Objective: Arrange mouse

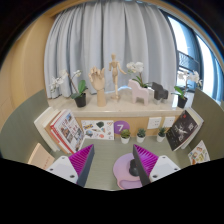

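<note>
Mouse (127, 170), pale lilac, rests on the desk (20, 125) between the open gripper (113, 162) fingers, gaps either side, apparently positioned for a grasp before arranging.

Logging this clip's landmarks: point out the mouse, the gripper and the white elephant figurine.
mouse (127, 172), gripper view, its lilac top between the fingers.
gripper (113, 160), gripper view, midway between its fingertips, open.
white elephant figurine (141, 94), gripper view, its body on the shelf.
</note>
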Demonstrator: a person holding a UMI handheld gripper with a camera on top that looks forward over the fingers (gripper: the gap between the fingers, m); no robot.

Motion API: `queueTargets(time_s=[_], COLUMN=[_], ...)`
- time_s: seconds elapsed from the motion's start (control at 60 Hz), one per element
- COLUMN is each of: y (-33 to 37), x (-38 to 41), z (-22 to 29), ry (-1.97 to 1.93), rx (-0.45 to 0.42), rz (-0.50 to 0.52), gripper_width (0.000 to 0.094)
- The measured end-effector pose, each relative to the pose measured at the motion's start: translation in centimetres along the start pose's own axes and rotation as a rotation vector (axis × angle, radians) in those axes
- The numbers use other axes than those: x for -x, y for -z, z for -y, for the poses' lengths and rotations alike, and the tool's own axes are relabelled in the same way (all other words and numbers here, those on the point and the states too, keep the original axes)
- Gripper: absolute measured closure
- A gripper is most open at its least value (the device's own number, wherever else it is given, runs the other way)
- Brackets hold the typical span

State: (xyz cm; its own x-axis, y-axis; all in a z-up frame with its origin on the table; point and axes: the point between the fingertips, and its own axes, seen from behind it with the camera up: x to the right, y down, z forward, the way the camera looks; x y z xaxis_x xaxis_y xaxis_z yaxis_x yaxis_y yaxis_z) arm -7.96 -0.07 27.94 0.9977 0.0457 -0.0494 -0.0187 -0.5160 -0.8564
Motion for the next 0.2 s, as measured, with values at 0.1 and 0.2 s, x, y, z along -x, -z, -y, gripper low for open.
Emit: queueTargets(time_s=[0.1, 0.2], y=[0.35, 0.45], x=[0.05, 0.19], z=[0.16, 0.08], ry=[-0.003, -0.001], rx=[-0.002, 0.0], rz=[-0.007, -0.013], gripper_width=[0.0171, 0.0171])
